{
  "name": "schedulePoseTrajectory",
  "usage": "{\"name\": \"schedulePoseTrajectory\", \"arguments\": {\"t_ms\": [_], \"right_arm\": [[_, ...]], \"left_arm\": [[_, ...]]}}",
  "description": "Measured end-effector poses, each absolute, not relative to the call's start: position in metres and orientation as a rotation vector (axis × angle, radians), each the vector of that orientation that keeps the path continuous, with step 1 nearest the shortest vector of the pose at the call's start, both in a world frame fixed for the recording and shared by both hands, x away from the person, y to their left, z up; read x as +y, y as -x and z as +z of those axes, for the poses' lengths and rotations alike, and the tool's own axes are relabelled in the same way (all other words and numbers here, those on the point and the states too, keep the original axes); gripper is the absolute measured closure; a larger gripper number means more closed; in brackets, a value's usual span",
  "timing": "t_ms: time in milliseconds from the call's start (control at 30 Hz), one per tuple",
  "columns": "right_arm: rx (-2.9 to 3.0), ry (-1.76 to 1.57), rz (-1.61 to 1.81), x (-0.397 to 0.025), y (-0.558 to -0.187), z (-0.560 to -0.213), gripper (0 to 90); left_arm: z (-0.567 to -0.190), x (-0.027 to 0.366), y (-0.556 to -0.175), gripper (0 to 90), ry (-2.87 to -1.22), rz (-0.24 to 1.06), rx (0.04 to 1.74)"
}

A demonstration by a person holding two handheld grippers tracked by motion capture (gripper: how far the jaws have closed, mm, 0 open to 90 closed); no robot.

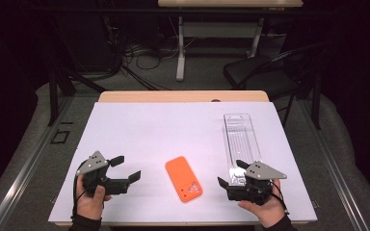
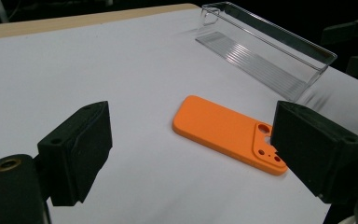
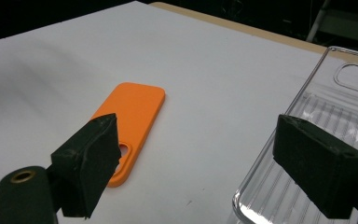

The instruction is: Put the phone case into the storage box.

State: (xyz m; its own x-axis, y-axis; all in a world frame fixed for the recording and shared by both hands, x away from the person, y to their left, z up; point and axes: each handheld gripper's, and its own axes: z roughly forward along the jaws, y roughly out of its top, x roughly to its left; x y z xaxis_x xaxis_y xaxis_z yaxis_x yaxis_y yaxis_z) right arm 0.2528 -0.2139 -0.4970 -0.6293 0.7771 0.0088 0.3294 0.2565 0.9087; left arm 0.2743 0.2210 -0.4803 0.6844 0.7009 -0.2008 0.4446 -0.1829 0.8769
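Both hands sit at my edge of the table, each holding a gripper low over the white sheet [image 1: 139,130]. My left gripper [image 1: 126,169] has its jaws spread wide with nothing between them; it points toward the middle of the sheet. My right gripper [image 1: 231,173] is spread just as wide and grasps nothing.

Between the two lies the orange phone case [image 1: 183,178], flat on the sheet, its camera cutout at the end nearer me. I see it past my left jaws in the left gripper view [image 2: 230,134], apart from both. In the right gripper view it lies beyond the left-hand jaw [image 3: 133,112], untouched.

To the right stands the clear tray [image 1: 241,139], long and narrow, running away from me. Its near end lies just under my right gripper; the ribbed floor [image 3: 298,154] shows between the jaws there.
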Motion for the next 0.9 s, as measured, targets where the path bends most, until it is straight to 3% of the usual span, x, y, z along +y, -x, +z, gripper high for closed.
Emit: {"name": "schedulePoseTrajectory", "arguments": {"t_ms": [567, 900], "right_arm": [[2.164, -1.081, 1.21, -0.191, -0.306, -0.465, 14.4], [2.206, -1.057, 1.162, -0.176, -0.328, -0.456, 22.1]], "left_arm": [[-0.451, 0.202, -0.321, 12.9, -1.897, 0.25, 1.038], [-0.444, 0.187, -0.344, 13.2, -1.914, 0.227, 1.091]]}}
